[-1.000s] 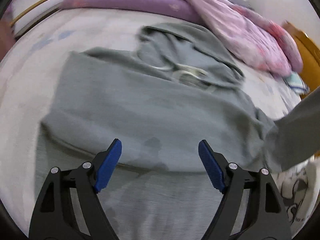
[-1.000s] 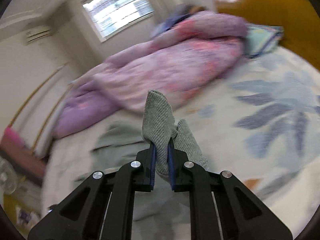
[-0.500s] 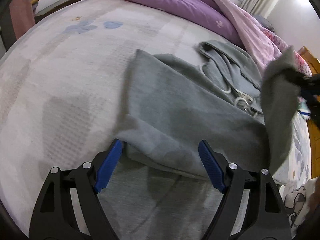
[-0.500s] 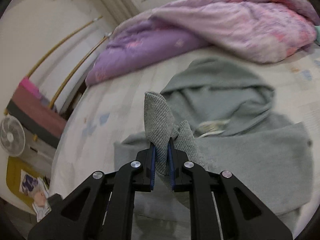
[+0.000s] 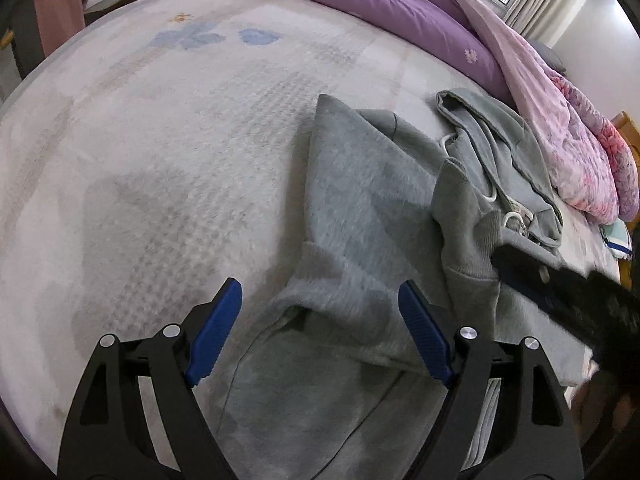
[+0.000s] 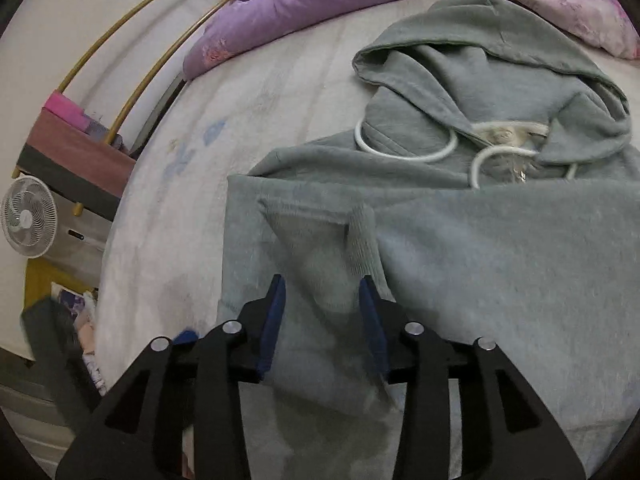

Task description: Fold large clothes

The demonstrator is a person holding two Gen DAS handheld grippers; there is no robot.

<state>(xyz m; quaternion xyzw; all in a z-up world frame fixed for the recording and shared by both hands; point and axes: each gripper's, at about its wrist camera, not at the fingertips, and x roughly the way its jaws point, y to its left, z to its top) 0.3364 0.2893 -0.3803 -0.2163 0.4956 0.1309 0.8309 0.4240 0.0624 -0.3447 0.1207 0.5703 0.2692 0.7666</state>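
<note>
Right wrist view puts your grey hoodie (image 6: 500, 264) across the centre and right of the frame, spread on the bed (image 6: 240, 92) with its hood (image 6: 480, 72) toward the upper right and the white drawstring (image 6: 404, 154) looped just below it. One sleeve already lies folded across the body, and its ribbed cuff (image 6: 362, 240) rests just above your right tool (image 6: 322, 320). That tool's jaws are opening: the cuff fabric sits between them, but the pads no longer pinch it, so you are letting the sleeve drop where the fold wants it, flat over the chest.

Left wrist view shows the same hoodie (image 5: 360, 208) in the centre and right, its folded edge running down toward the lower middle. Your left tool (image 5: 320, 334) hovers over that lower edge, released and wide, with nothing in it; it looks placed to take the hem or side for the next fold. Your right tool's dark arm (image 5: 560, 284) crosses in from the right edge.

Against the frame a second ago, your right tool then clenched the cuff high in the air with the purple quilt (image 6: 320, 8) and window behind; now it has come down onto the garment. Your left view has slid so the hoodie sits further right.
</note>
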